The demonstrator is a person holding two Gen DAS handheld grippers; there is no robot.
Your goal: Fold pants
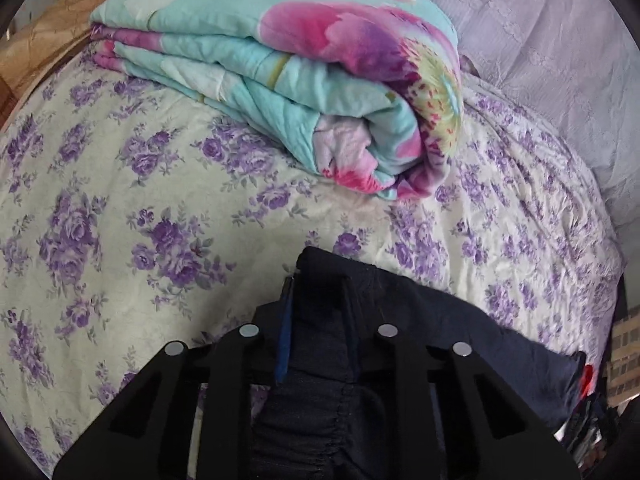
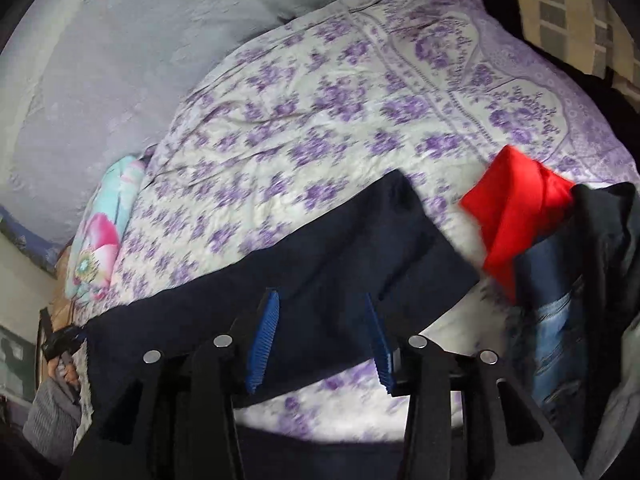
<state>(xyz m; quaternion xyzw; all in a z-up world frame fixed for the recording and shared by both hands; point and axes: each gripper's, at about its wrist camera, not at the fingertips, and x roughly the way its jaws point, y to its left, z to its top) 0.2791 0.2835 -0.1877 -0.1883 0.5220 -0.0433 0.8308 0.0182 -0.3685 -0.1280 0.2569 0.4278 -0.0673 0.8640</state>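
Dark navy pants (image 1: 420, 320) lie on the flowered bedsheet (image 1: 120, 200), their gathered elastic waistband bunched between the fingers of my left gripper (image 1: 318, 292). The left jaws stand narrow and pinch that fabric. In the right wrist view the pants (image 2: 360, 240) stretch as a long dark band across the bed. My right gripper (image 2: 321, 300) hovers over that band with its blue pads (image 2: 264, 340) well apart and nothing pressed between them. This view is blurred.
A folded turquoise and pink quilt (image 1: 300, 60) sits at the back of the bed by a lavender pillow (image 1: 540, 40). A red garment (image 2: 516, 208), jeans (image 2: 556, 320) and dark clothes (image 2: 608, 220) are piled at the right. A hand in a grey sleeve (image 2: 52, 412) shows at the lower left.
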